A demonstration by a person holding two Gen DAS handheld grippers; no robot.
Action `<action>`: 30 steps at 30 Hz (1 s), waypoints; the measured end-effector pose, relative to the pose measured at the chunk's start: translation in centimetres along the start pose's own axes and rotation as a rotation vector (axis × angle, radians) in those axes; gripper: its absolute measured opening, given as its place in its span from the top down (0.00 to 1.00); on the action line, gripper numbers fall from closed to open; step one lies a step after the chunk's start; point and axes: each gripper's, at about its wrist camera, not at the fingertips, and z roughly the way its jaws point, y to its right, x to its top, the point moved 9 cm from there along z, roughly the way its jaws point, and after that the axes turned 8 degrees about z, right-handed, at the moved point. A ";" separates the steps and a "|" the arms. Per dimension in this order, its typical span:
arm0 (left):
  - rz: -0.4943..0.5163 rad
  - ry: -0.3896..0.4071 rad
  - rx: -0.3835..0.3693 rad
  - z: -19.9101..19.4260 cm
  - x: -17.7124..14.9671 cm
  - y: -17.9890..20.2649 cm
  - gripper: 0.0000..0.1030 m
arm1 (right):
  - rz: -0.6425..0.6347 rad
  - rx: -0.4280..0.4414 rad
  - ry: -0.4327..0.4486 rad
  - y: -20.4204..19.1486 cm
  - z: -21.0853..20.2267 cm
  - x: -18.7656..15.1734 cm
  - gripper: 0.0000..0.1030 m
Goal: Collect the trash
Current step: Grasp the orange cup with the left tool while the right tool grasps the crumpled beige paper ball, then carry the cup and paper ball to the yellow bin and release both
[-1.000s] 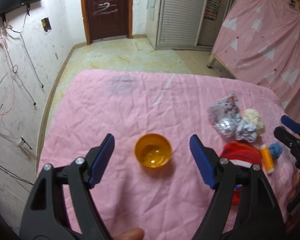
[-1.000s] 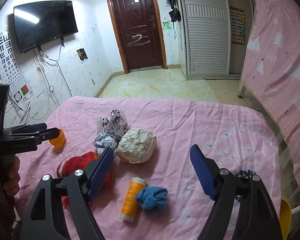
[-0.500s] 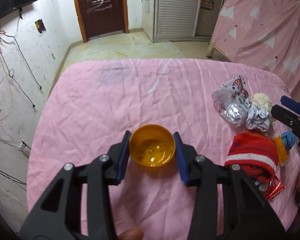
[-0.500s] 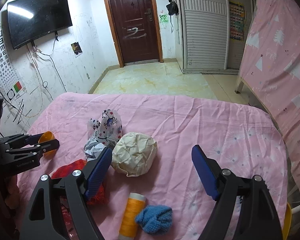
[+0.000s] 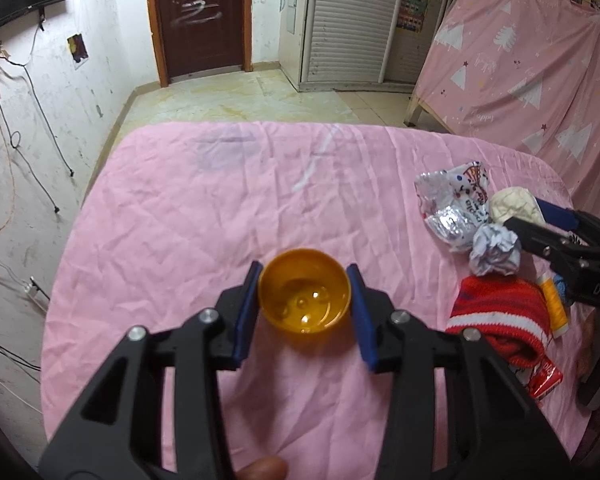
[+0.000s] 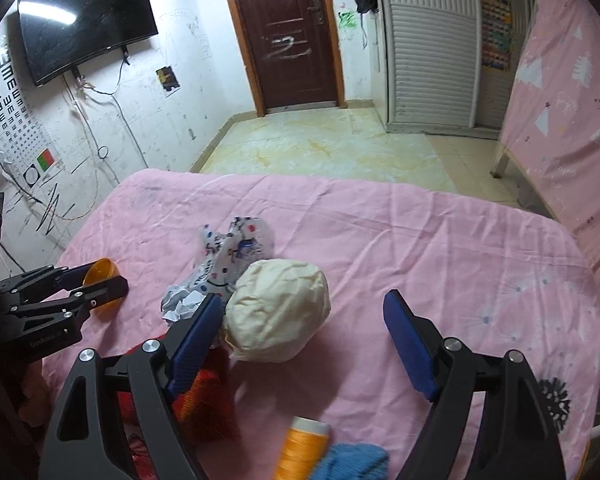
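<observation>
Both cameras ride on handheld tongs at the near edge of the pink bed [image 5: 228,200], tilted down across it toward the brown door [image 6: 292,32]. The left view sits close over the bed's left side, the right view over its right. Both views show the cream paper ball [image 6: 276,316] and the opposite tongs.

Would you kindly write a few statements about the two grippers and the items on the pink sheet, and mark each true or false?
1. The left gripper is closed on the orange cup. True.
2. The right gripper grips the cream paper ball. False: its jaws stand open around the ball.
3. The orange cup holds trash. False: nothing is in it.
4. An orange thread spool lies beside a blue knit piece. True.
</observation>
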 end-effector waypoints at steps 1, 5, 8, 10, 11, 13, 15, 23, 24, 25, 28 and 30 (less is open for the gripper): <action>-0.001 0.002 -0.003 0.0 -0.1 -0.1 0.61 | -0.003 0.012 -0.009 -0.2 0.1 -0.1 0.28; 0.001 0.007 -0.012 0.0 -0.1 -0.3 0.61 | -0.012 0.038 -0.020 -1.0 0.2 -0.2 0.63; 0.004 0.011 -0.021 -0.1 -0.1 -0.2 0.61 | -0.027 0.027 -0.014 -1.3 0.1 -0.3 0.64; 0.003 0.018 -0.026 -0.2 0.0 -0.1 0.61 | -0.019 0.021 0.004 -1.2 -0.4 -0.2 0.64; 0.003 0.024 -0.028 -0.3 0.1 -0.1 0.61 | -0.012 0.017 0.018 -1.0 -0.7 -0.1 0.64; 0.009 0.043 -0.028 -0.6 0.3 0.0 0.61 | 0.000 0.006 0.043 -0.5 -1.5 0.2 0.64; 0.018 0.066 -0.029 -1.1 0.5 0.1 0.61 | 0.009 0.002 0.064 -0.2 -2.2 0.4 0.64; 0.048 0.180 -0.054 -4.4 1.6 1.8 0.61 | 0.046 -0.004 0.157 1.9 -6.6 0.6 0.63; 0.051 0.185 -0.055 -4.7 1.7 1.9 0.61 | 0.050 -0.004 0.166 2.2 -7.0 0.6 0.63; 0.056 0.190 -0.053 -5.2 1.8 2.3 0.61 | 0.056 -0.005 0.175 2.6 -7.6 0.5 0.63; 0.071 0.206 -0.052 -6.3 2.1 3.5 0.61 | 0.074 -0.010 0.199 3.6 -8.9 0.4 0.63; 0.088 0.220 -0.055 -7.2 2.4 4.7 0.61 | 0.090 -0.009 0.215 4.4 -9.8 0.2 0.63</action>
